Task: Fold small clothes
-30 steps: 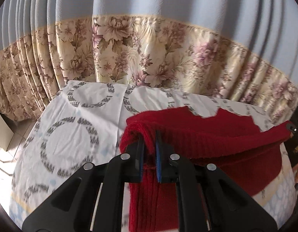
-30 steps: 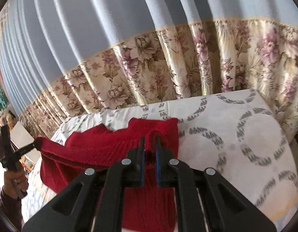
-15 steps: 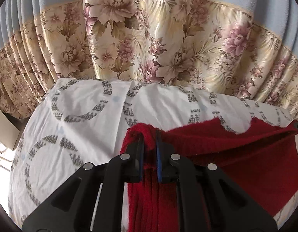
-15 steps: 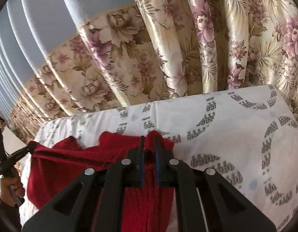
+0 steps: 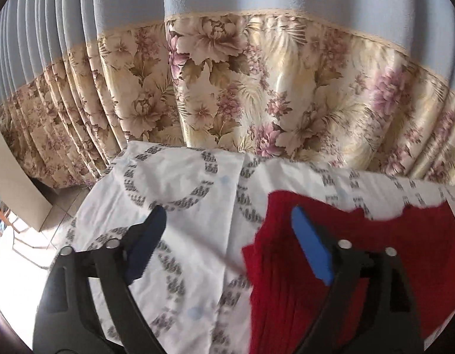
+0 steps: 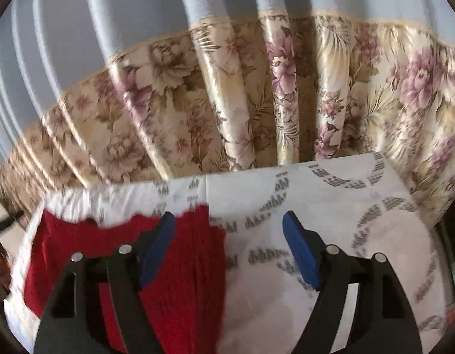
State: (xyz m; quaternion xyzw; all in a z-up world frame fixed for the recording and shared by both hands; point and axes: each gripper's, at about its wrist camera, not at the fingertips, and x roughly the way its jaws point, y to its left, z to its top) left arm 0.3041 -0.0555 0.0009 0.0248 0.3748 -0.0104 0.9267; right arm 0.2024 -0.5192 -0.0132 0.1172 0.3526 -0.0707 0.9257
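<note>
A red knitted garment [image 5: 360, 253] lies folded on the white patterned cloth [image 5: 180, 194] that covers the table. In the left wrist view it lies at the right, under the right finger. My left gripper [image 5: 227, 219] is open and empty, just left of the garment's edge. In the right wrist view the garment [image 6: 180, 268] lies at the lower left, under the left finger. My right gripper [image 6: 229, 227] is open and empty, over the garment's right edge and the cloth [image 6: 330, 206].
A floral curtain [image 5: 242, 94] with a blue upper part hangs right behind the table's far edge and also shows in the right wrist view [image 6: 242, 103]. The table's left edge drops to a tiled floor [image 5: 50, 215].
Both grippers were shut on the garment's top edge and carried it forward and down. Now both are open, and the garment lies let go on the cloth.
</note>
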